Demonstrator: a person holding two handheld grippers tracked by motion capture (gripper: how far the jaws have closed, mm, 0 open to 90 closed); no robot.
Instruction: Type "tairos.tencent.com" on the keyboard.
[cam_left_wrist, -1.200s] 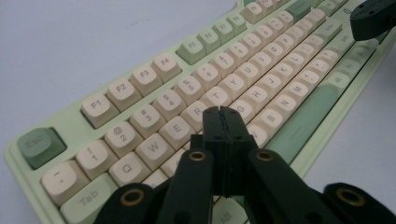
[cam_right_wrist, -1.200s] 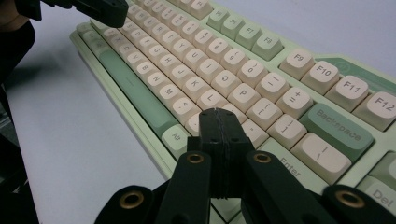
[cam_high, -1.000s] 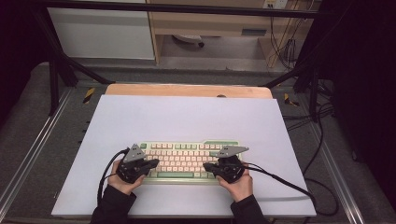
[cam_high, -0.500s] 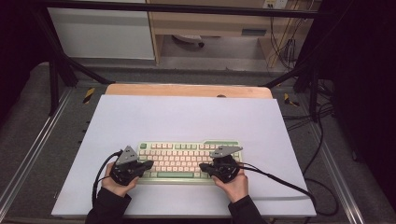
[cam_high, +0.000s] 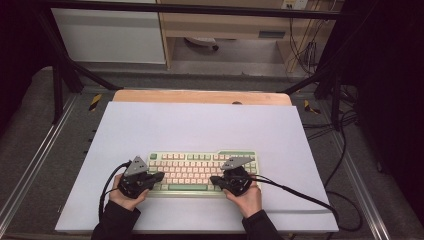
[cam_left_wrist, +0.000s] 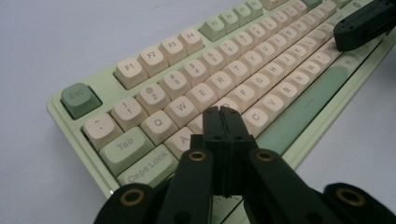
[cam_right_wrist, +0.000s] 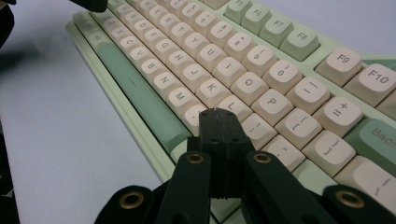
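While both jaw pairs are pressed together empty, left hand-held gripper (cam_left_wrist: 223, 122) and right hand-held gripper (cam_right_wrist: 218, 122) are poised over keyboard (cam_high: 200, 172) near the desk's (cam_high: 200, 125) front edge; a key press is judged next.

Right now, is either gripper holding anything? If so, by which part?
Nothing is held. The left gripper and the right gripper both have their jaws shut together with nothing between them, poised over the keyboard.
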